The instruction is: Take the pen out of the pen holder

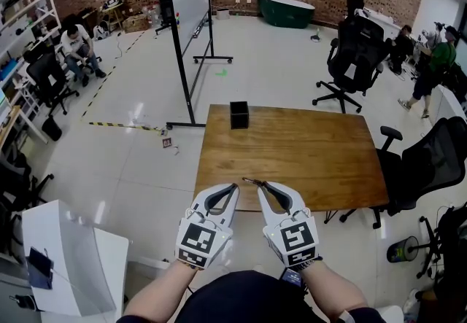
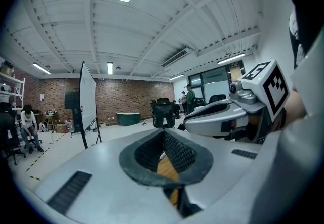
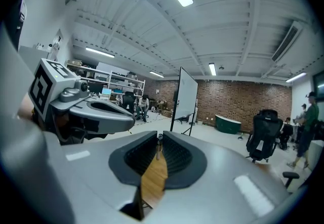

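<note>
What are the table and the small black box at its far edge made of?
The table looks like wood or a wood veneer: warm brown, with visible grain streaks and a dull, satin finish. The black box is matte black with an open top. It could be plastic or metal, but it is too small here to tell.

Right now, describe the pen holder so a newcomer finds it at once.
Find the wooden table in the middle of the room. At its far edge, near the left corner, sits the pen holder: a small black open-topped box, the only thing standing on the tabletop.
</note>
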